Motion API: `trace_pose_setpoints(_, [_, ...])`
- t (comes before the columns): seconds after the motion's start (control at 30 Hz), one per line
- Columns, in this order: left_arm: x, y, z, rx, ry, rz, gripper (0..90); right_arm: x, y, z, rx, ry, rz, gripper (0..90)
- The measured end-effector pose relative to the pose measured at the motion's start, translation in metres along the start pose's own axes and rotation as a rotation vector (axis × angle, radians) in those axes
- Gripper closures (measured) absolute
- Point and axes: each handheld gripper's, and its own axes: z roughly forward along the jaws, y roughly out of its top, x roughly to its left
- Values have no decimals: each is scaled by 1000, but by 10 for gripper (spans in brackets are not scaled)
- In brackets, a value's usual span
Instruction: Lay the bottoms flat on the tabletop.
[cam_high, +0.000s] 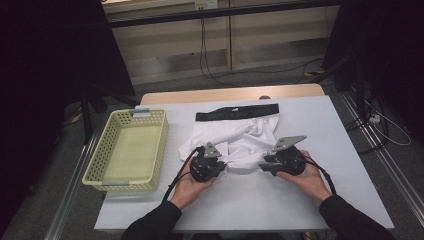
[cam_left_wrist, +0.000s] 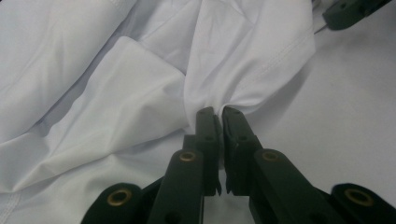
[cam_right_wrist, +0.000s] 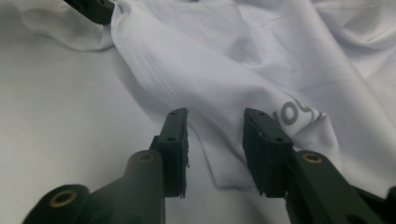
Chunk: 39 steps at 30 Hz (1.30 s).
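A crumpled white garment (cam_high: 235, 137) with a black waistband (cam_high: 237, 112) lies in the middle of the table (cam_high: 260, 200). My left gripper (cam_high: 222, 167) sits at its near left edge. In the left gripper view the jaws (cam_left_wrist: 218, 114) are shut on a pinched fold of the white cloth (cam_left_wrist: 140, 102). My right gripper (cam_high: 262, 166) is at the garment's near right edge. In the right gripper view it (cam_right_wrist: 215, 126) stands open, and a hemmed corner of the cloth (cam_right_wrist: 210, 79) with a grey logo (cam_right_wrist: 295, 114) lies between and beyond its jaws.
A pale yellow perforated basket (cam_high: 100, 160) stands on the table's left side, nothing in it. The table's near and right parts are bare. Cables (cam_high: 210, 65) run over the floor behind the table. Dark curtains hang at both sides.
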Motion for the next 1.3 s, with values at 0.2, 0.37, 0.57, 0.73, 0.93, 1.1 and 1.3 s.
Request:
trace_pose_setpoints(0.2, [0,0,0,-1,-1,-6,856,5,-1,9,33,-47,-44,700])
trace_pose_setpoints(0.37, [0,0,2,-2,-1,-14,857,8,0,7,50,-77,-66,892])
trace_pose_setpoints(0.57, [-2,1,1,-11,-15,-14,858,4,-4,-8,33,-27,-18,900])
trace_pose_setpoints(0.73, [-12,1,-1,-14,-45,-2,860,5,-13,-25,26,-3,-2,900])
trace_pose_setpoints(0.93, [-31,0,3,8,-91,42,864,13,-34,-45,52,20,8,900])
trace_pose_setpoints(1.1, [-48,-1,3,44,-140,75,865,16,-47,-60,58,8,18,900])
trace_pose_setpoints(1.3, [-63,-6,-4,67,-144,102,868,30,-55,-67,88,12,-13,898])
